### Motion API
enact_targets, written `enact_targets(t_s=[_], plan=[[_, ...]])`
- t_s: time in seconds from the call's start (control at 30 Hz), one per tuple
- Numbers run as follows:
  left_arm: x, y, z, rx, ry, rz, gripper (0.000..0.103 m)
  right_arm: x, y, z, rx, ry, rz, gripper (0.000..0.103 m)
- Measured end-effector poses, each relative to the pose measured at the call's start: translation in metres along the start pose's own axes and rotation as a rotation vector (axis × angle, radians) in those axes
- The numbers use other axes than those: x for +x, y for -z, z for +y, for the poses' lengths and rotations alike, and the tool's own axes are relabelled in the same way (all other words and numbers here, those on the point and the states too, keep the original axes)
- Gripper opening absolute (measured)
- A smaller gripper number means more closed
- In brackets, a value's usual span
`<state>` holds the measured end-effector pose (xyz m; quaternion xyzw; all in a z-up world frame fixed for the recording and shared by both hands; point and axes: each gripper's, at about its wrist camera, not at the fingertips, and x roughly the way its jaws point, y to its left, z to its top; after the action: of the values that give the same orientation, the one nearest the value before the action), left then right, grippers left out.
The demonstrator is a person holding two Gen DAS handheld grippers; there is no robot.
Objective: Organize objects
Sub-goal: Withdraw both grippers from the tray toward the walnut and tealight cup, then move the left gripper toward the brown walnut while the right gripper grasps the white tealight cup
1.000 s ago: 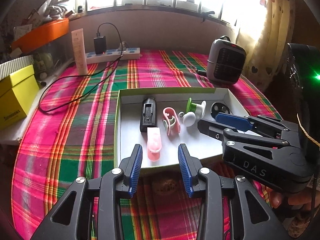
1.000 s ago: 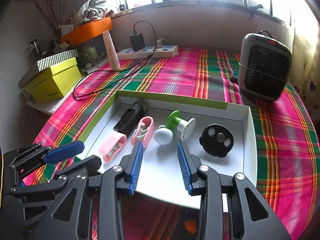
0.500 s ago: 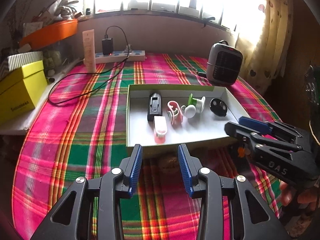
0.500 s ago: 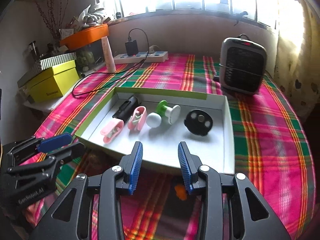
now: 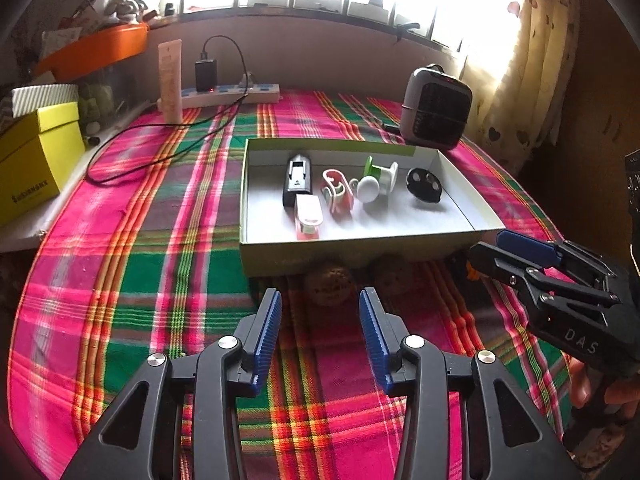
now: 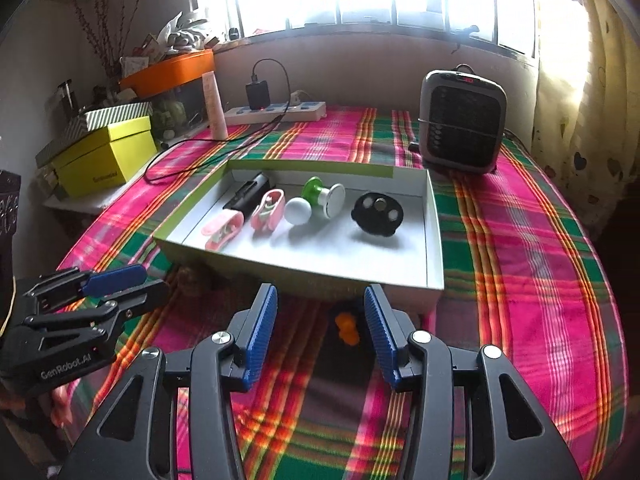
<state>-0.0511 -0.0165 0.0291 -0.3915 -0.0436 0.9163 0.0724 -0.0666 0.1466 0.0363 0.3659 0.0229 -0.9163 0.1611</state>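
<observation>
"So, what has changed on your end?"

"I've drawn both hands back from the tray [image 5: 360, 246]. Going left to right, my left claw [image 5: 320, 336] is opening with nothing between its jaws, and my right claw [image 6: 320, 332] has widened and is empty too. Five pieces lie in the tray: black clip [image 5: 297, 178], pink clip [image 5: 308, 216], pink-and-white clip [image 5: 336, 190], white knob [image 5: 374, 184] and black disc [image 5: 424, 186]. I'd say that batch is placed."

"Anything left out?"

"Yes. The left view shows two brown lumps [image 5: 328, 284] on the surface just before the tray's front wall. Only the right view clearly shows a small orange piece [image 6: 346, 328] ahead of its jaws. That's probably my next pick."
</observation>
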Motion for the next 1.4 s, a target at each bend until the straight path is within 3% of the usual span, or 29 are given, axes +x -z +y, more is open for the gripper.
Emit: enact_targets(t_s=[0.87,1.4], plan=[[0.026,-0.001,0.002,-0.002,-0.006,0.066,0.042,-0.005,0.031,-0.026,0.049,0.055,0.062,0.047],[0.037,-0.007,-0.002,0.007,-0.009,0.071,0.042,0.007,0.018,-0.051,0.094,0.117,0.08,0.047]])
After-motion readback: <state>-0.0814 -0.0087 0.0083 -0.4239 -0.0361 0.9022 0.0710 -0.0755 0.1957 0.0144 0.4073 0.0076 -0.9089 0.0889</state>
